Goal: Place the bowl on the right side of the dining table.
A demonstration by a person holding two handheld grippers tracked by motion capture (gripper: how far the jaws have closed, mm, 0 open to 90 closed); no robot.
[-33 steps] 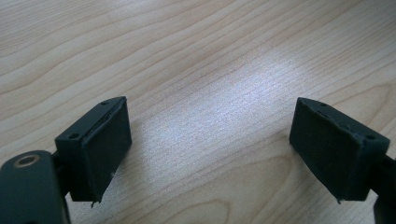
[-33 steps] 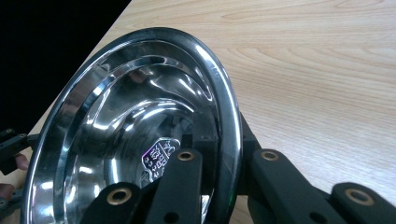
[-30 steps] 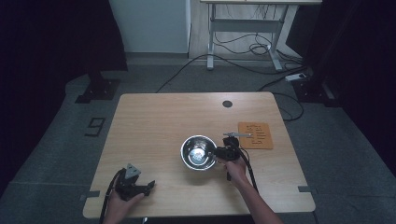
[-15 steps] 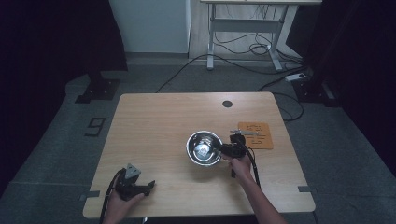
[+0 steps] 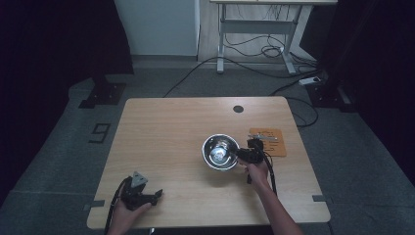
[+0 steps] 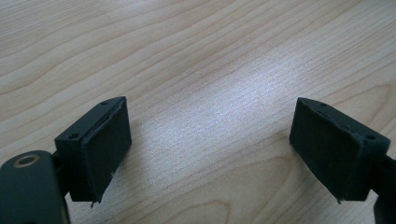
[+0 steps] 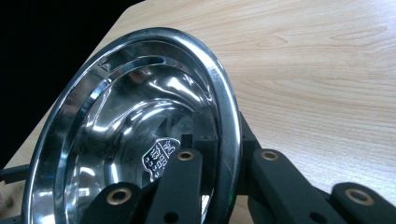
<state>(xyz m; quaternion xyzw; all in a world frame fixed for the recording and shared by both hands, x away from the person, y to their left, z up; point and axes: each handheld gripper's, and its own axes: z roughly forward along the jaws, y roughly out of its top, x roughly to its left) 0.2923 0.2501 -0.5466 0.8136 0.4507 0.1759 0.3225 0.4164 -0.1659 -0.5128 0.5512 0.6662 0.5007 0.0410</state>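
Bowl (image 7: 140, 140): I judge steel, light, rigid, slippery.
Hold: right gripper (image 7: 224, 172) clamped on rim.
Left gripper (image 6: 210, 154): jaws apart.

Dim room, dark edges; overhead light glares off the shiny round steel bowl (image 7: 140, 140) and pale wooden table (image 6: 261, 88).

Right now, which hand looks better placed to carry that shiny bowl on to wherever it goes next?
The right. Its tongs are already clamped on the steel bowl's rim, one jaw inside and one outside. The left tongs rest open on the wooden table, at the near left corner, far from the bowl.
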